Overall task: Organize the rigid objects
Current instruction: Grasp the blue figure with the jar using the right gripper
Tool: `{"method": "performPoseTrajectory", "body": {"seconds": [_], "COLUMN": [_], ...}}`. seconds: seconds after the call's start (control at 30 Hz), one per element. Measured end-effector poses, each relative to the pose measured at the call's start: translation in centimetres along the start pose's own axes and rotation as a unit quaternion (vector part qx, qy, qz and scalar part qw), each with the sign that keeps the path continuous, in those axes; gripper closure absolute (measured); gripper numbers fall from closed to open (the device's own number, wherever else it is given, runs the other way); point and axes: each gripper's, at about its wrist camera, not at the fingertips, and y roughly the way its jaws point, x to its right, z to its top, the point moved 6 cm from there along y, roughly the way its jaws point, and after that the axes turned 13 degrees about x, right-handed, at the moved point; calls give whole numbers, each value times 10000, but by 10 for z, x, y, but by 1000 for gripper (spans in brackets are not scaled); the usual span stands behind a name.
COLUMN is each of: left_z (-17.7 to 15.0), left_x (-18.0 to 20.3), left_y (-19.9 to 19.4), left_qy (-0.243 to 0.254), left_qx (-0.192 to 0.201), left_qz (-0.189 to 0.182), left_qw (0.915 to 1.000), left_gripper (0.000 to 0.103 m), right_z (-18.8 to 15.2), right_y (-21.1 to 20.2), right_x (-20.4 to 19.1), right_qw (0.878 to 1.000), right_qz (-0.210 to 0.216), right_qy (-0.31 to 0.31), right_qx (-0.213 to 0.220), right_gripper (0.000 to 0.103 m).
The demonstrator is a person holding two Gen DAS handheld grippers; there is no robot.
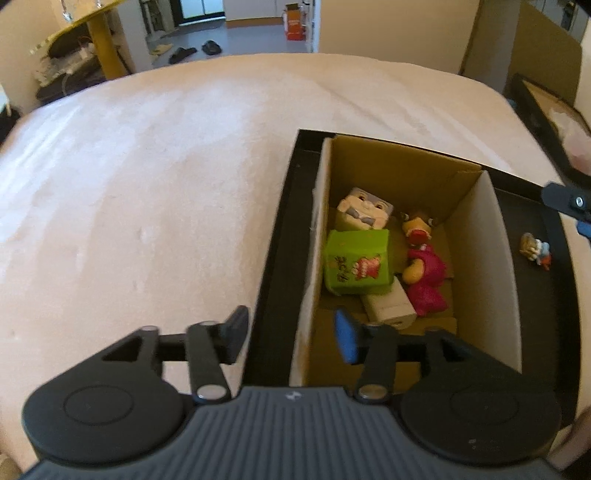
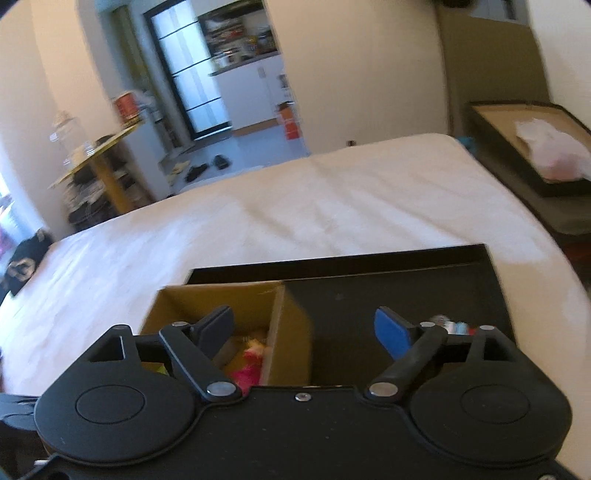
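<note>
Beyond my bed (image 1: pixel 166 166) I see dark slippers (image 1: pixel 211 47) on the grey floor (image 1: pixel 255 33), an orange carton (image 1: pixel 293 22), and a yellow table (image 1: pixel 98 33).

The left gripper (image 1: pixel 291 338) is open with nothing between its jaws, over the near left wall of the cardboard box (image 1: pixel 498 266). The box sits in a black tray (image 1: pixel 275 258) on a pale bed (image 1: pixel 147 184). Inside lie a green carton (image 1: pixel 356 262), a face-printed cube (image 1: pixel 364 212) at 12 o'clock from it, a white block (image 1: pixel 389 306) and a pink doll (image 1: pixel 424 273). A small figurine (image 1: pixel 535 251) lies at 3 o'clock in the tray.
</note>
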Motion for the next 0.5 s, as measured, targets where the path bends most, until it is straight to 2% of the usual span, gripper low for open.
{"method": "performPoseTrajectory", "body": {"seconds": [0.1,0.4,0.5], "left_z": [8,24,27], "left_x": [3,16,22], "left_y": [-4,-5,-4], "left_qy": [36,78,102], "left_qx": [89,162,146], "left_qz": [123,333,316], "left_qw": [9999,9993,9993], "left_gripper": [37,30,29], "right_z": [-5,-18,-25], "right_y": [7,22,25], "right_x": [17,62,76], "right_qw": [9995,9952,9922], "right_qz": [-228,-677,-885], "right_qy": [202,702,876], "right_qx": [-30,-95,-94], "right_gripper": [19,17,13]}}
